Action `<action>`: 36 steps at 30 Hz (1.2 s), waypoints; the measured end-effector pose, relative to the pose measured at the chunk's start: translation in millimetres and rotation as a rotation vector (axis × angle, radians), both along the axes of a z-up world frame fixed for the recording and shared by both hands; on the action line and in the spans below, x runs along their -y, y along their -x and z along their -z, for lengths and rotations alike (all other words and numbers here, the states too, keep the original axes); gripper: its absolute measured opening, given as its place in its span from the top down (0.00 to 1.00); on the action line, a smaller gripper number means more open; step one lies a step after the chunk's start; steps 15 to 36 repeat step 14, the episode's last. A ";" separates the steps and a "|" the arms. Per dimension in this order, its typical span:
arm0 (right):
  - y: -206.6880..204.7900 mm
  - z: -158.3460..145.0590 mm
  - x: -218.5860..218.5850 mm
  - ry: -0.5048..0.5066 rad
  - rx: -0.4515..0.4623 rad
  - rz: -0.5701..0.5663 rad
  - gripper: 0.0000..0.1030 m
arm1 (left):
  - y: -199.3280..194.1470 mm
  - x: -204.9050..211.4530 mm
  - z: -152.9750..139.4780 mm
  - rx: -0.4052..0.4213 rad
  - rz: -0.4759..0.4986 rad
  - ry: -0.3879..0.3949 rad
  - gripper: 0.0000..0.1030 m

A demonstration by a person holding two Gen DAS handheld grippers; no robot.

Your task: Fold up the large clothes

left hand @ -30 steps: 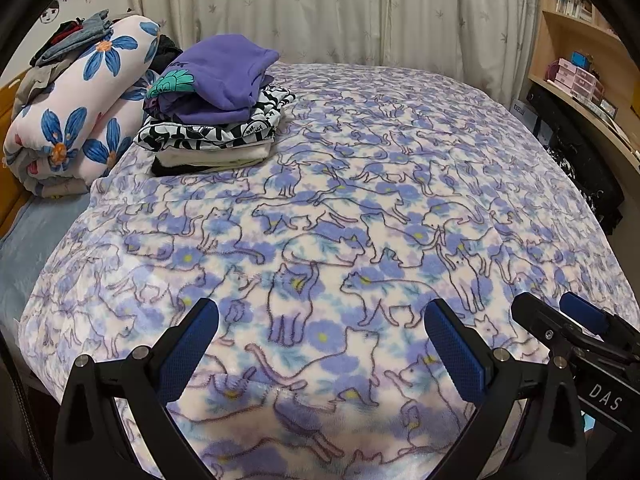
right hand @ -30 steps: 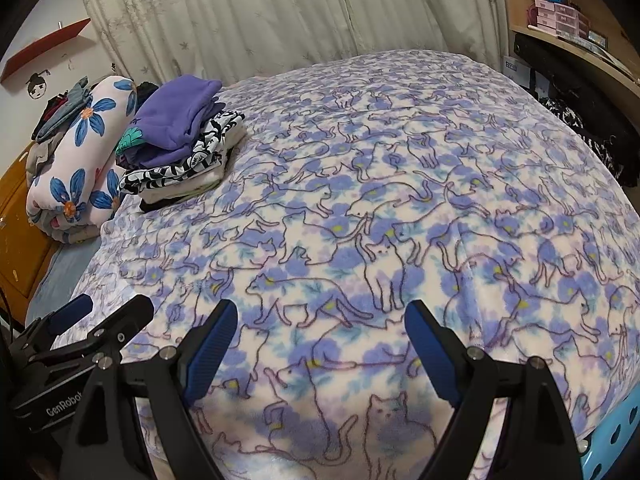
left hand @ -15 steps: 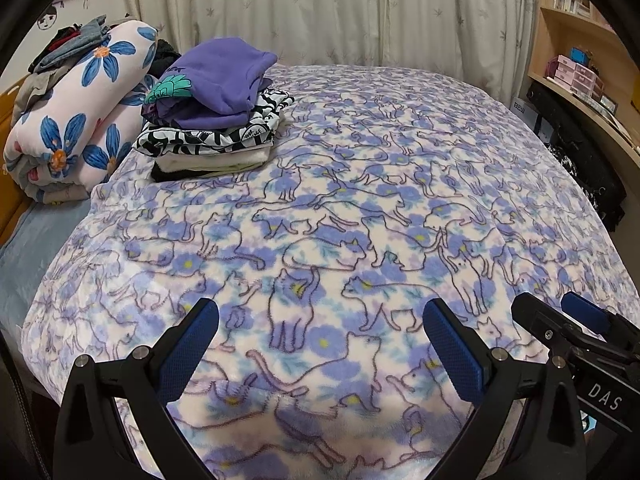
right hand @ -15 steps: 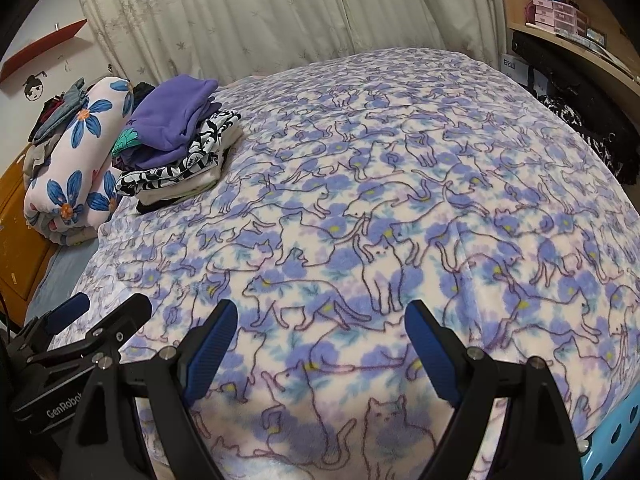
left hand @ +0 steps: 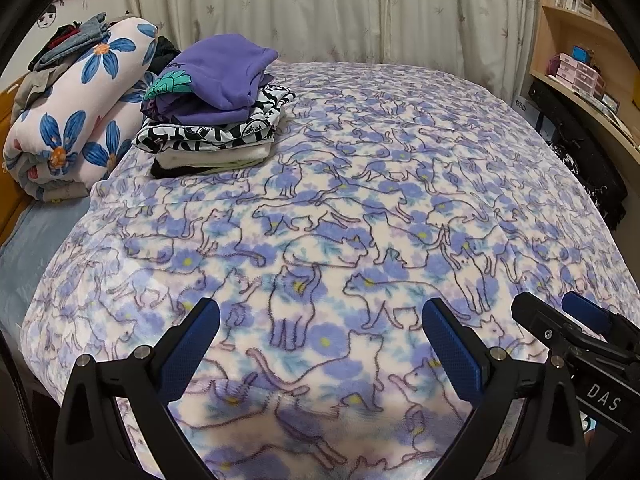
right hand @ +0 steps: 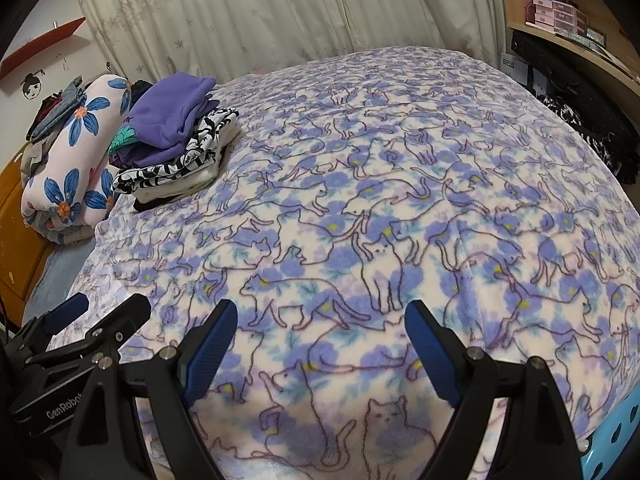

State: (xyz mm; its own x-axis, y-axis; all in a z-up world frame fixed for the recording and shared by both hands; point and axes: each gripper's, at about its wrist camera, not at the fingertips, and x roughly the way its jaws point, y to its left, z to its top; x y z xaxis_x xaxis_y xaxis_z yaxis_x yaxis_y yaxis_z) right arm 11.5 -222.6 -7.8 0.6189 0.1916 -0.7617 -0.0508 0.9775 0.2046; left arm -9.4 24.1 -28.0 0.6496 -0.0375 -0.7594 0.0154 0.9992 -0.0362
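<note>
A stack of folded clothes point(left hand: 216, 120) with a purple garment on top sits at the far left of the bed; it also shows in the right wrist view point(right hand: 176, 144). The bed carries a blue and white cat-print blanket point(left hand: 360, 208), spread flat. My left gripper point(left hand: 320, 320) is open and empty above the blanket's near edge. My right gripper point(right hand: 320, 316) is open and empty beside it, also over the near edge. Each gripper shows at the edge of the other's view.
A rolled flower-print quilt point(left hand: 76, 120) with loose clothes on top lies left of the stack. Curtains point(left hand: 320, 12) hang behind the bed. Wooden shelves with boxes point(left hand: 580, 76) stand on the right. A light blue perforated basket edge point(right hand: 616, 440) shows at the lower right.
Both views have shifted slightly, so that the bed and the stack appear a little lower in frame. Both grippers stay open and empty.
</note>
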 end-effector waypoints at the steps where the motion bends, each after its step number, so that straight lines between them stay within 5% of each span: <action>1: 0.0 0.2 -0.2 0.001 -0.001 0.000 0.16 | -0.8 -2.8 0.7 -0.001 0.000 0.001 0.03; 36: 1.1 4.6 -0.6 0.002 -0.007 0.000 0.16 | 1.5 -1.2 8.4 -0.020 -0.010 -0.001 0.03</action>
